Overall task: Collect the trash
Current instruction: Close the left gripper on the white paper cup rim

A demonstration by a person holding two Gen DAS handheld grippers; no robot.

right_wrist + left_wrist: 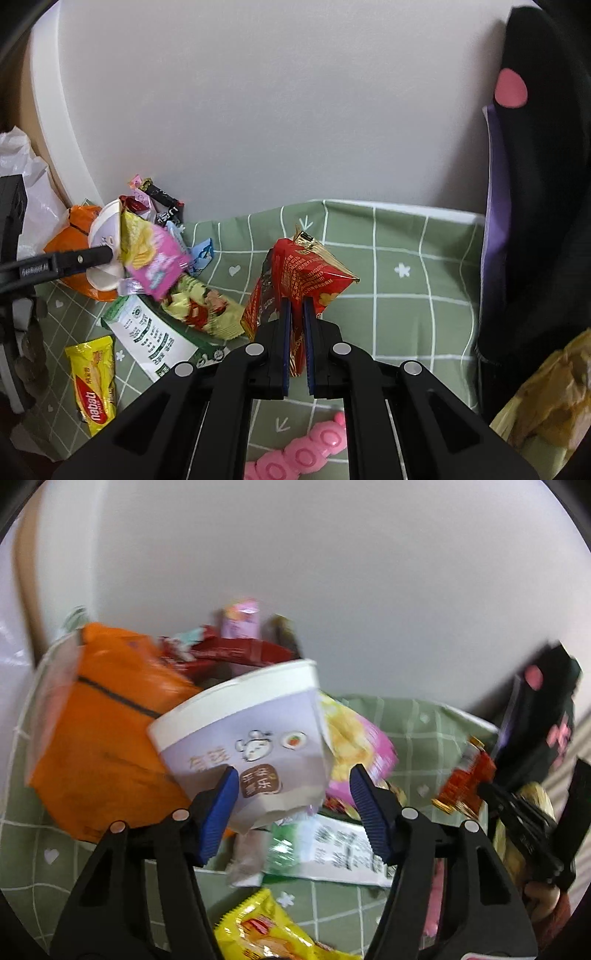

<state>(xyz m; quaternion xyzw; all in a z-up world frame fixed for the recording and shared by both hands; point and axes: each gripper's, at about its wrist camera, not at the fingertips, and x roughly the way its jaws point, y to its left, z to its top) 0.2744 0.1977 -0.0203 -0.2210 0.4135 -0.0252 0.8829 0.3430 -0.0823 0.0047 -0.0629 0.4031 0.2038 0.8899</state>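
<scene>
Pinched in the right gripper [297, 332] is a red wrapper [306, 273], the left gripper [291, 805] stands open around a paper cup [251, 738], and many wrappers lie uncollected on the green cloth [406, 314].

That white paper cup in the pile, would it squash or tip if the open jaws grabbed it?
Probably squashes: the paper cup already looks crumpled at its base. Likely light, since it sits tilted atop loose wrappers. It may shift easily when touched.
</scene>
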